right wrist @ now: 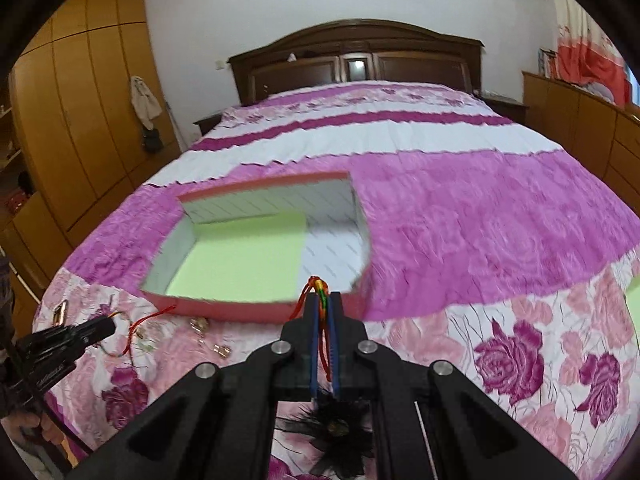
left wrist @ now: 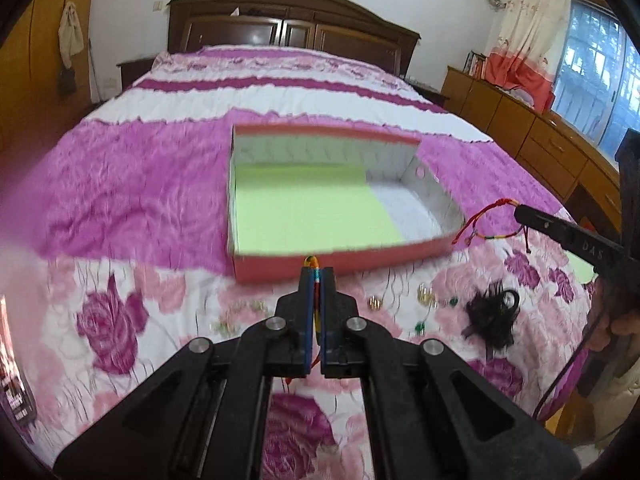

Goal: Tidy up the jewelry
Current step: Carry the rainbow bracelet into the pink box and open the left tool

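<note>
Earrings (left wrist: 426, 295) and a black feather hair clip (left wrist: 492, 316) lie scattered on the floral bedspread (left wrist: 132, 184) at lower right of the left view, below the red-walled box (left wrist: 340, 258) at center. Both grippers clamp braided cord bracelets: left gripper (left wrist: 318, 276) on one bracelet (left wrist: 313, 261), right gripper (right wrist: 325, 300) on another (right wrist: 319, 285).

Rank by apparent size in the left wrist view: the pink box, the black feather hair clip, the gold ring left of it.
1. pink box, by far the largest.
2. black feather hair clip.
3. gold ring, smallest, though blurred.
The clip lies nearer the camera, yet the box clearly outranks it.
</note>
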